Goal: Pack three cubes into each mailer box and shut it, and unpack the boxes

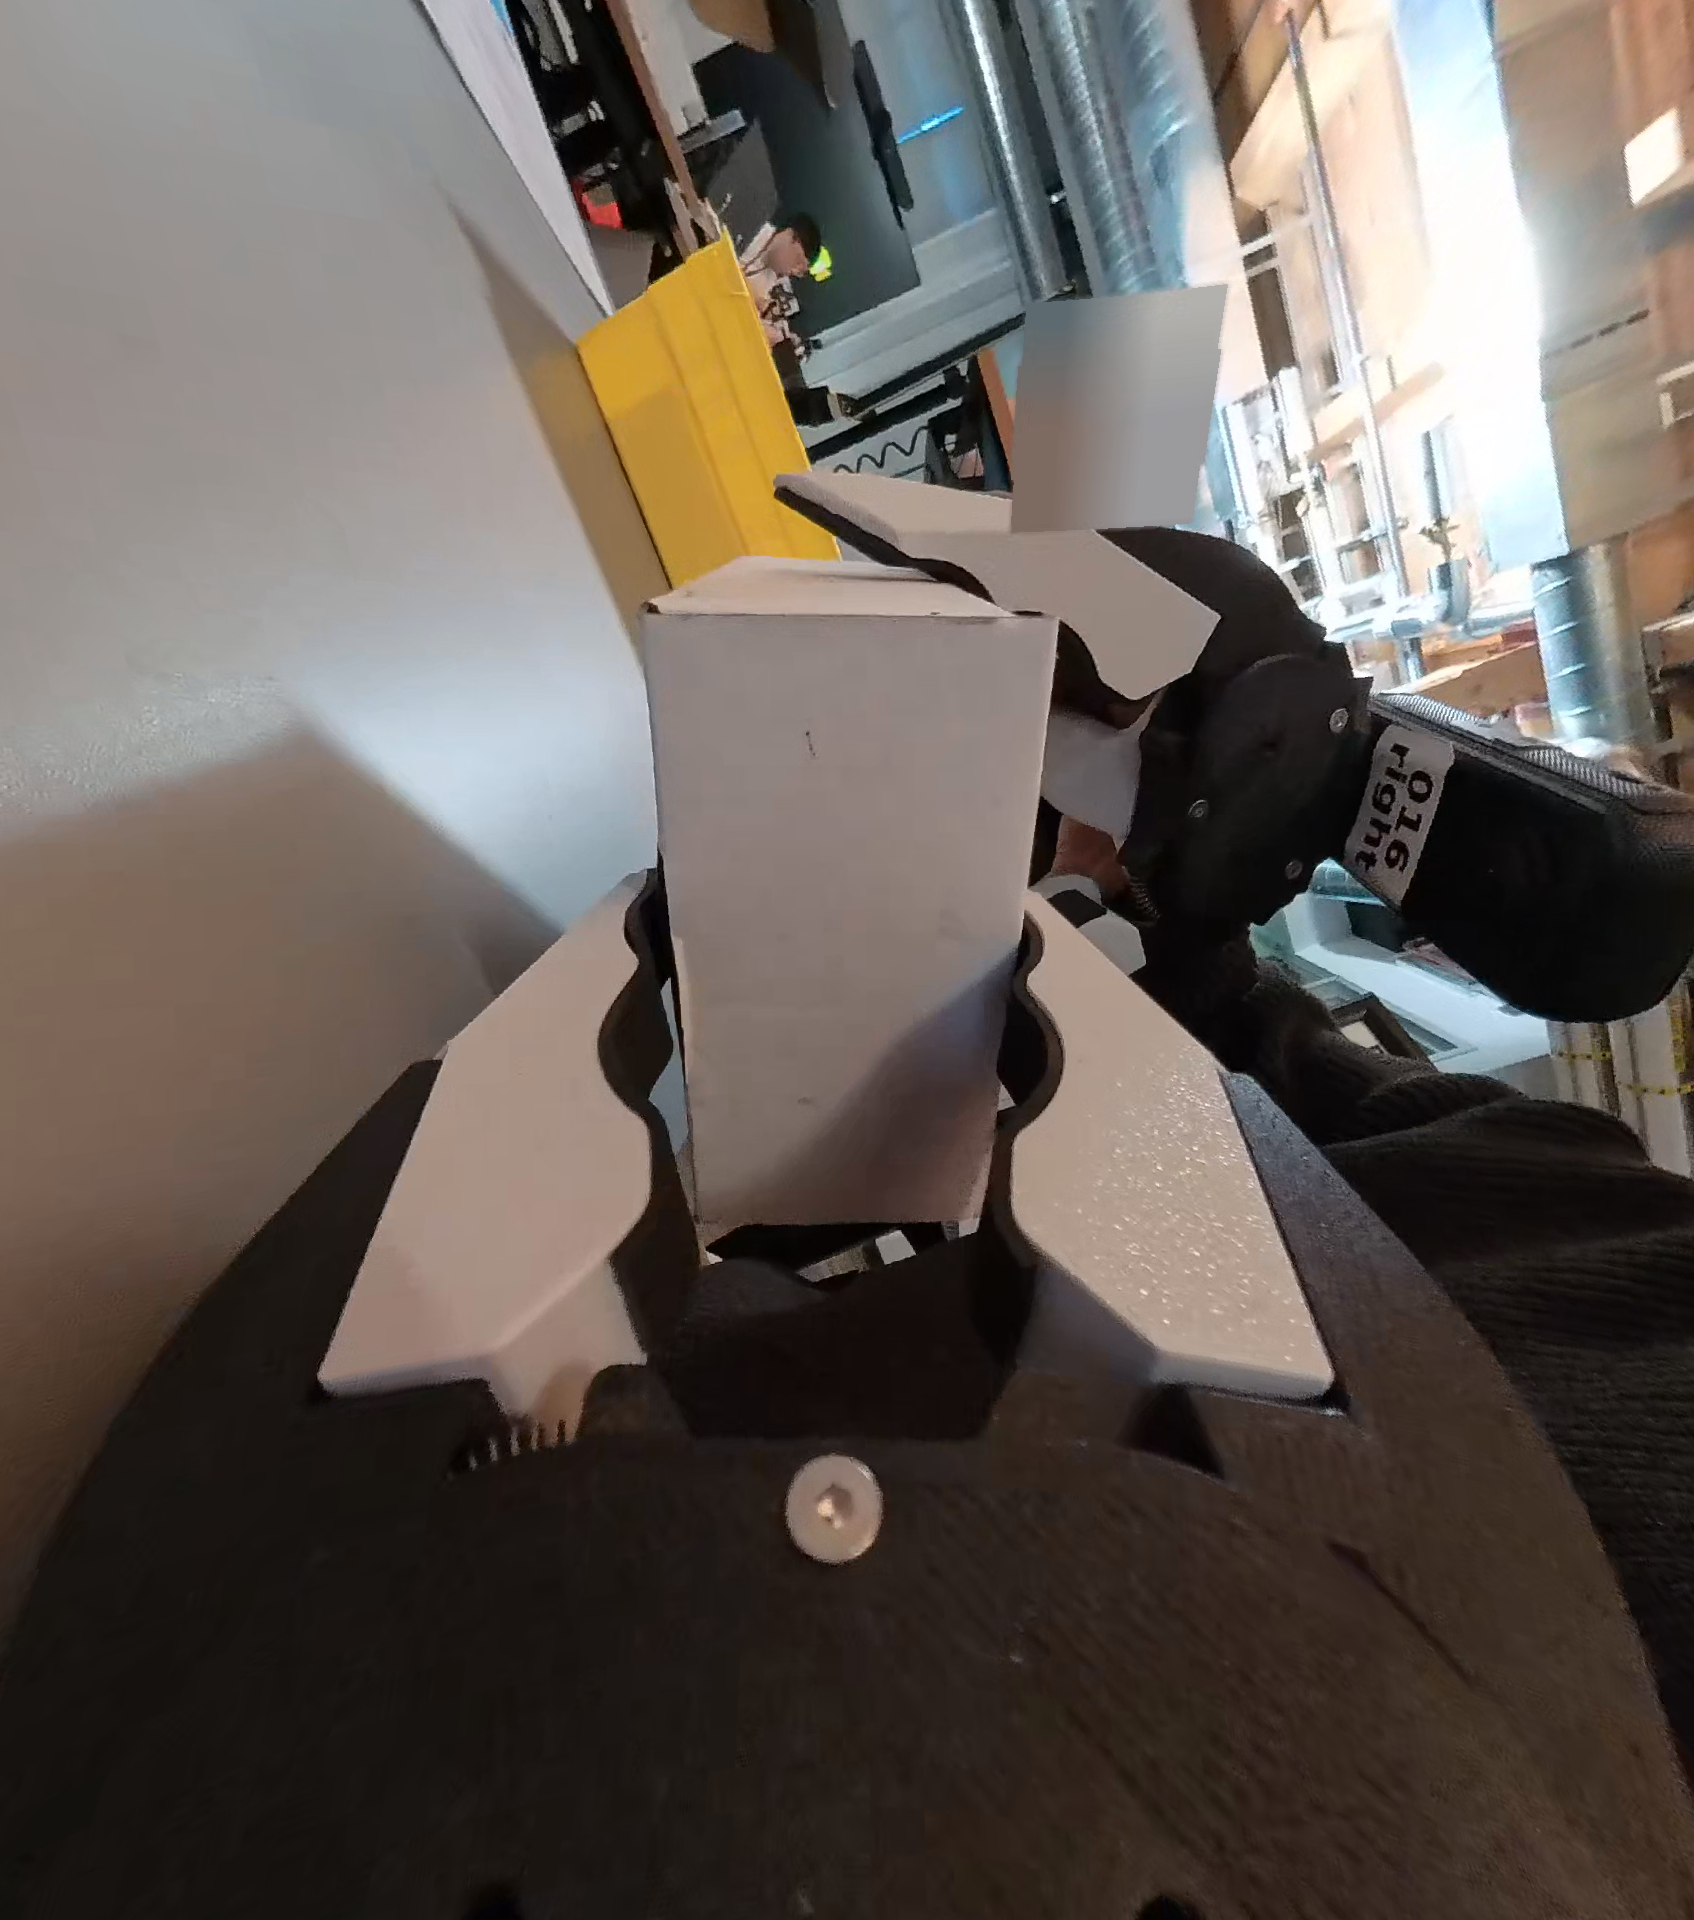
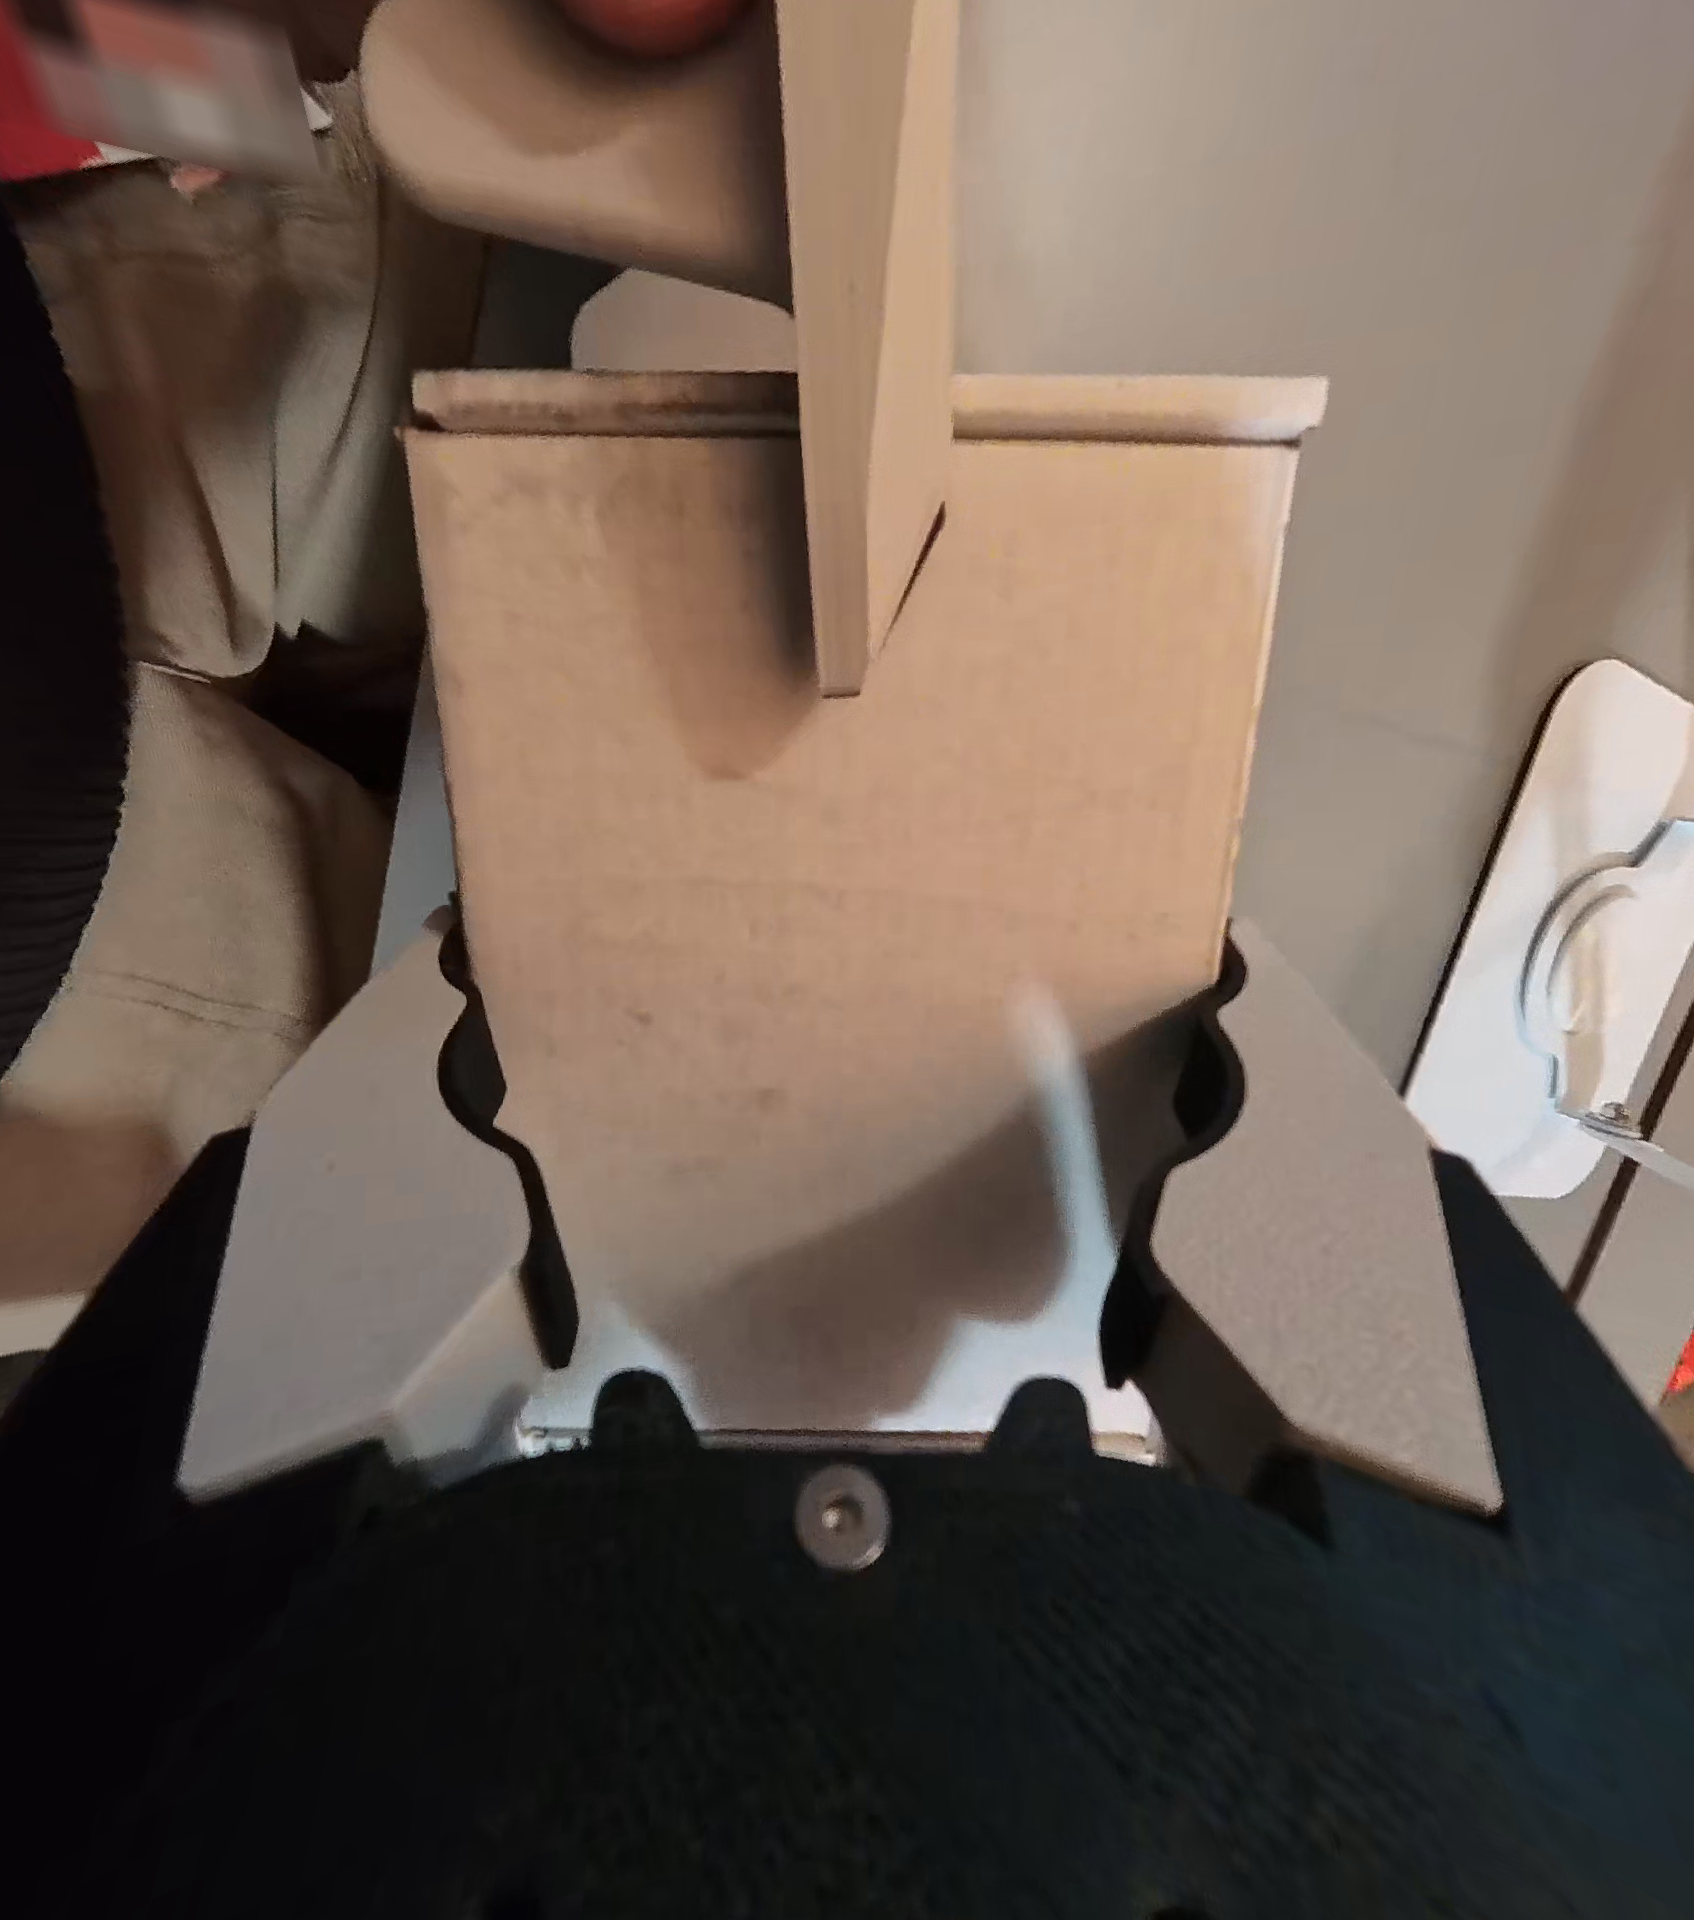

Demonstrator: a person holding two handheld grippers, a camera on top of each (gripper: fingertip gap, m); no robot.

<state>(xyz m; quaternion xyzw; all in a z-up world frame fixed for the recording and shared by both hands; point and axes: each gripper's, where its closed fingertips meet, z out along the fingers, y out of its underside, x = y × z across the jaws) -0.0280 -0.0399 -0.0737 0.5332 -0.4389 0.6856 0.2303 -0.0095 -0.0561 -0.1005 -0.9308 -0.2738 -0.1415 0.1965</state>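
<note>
Both grippers squeeze one white cardboard mailer box [image 1: 838, 873]: the left gripper [image 1: 838, 935] holds its near end, and the right gripper [image 2: 843, 966] holds the far end. I think the box could twist or slip out, because two tools pull on it at once.

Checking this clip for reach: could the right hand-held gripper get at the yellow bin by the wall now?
Probably not: the right hand-held gripper is clamped on the white box, which sits between it and the yellow bin.

The left claw [image 1: 838, 935] was clamped on the narrow side of the white mailer box [image 1: 843, 894]. Beside that box, the right claw [image 2: 843, 971] gripped its broad face, a dark sleeve [image 1: 1601, 1299] trailing behind.
</note>
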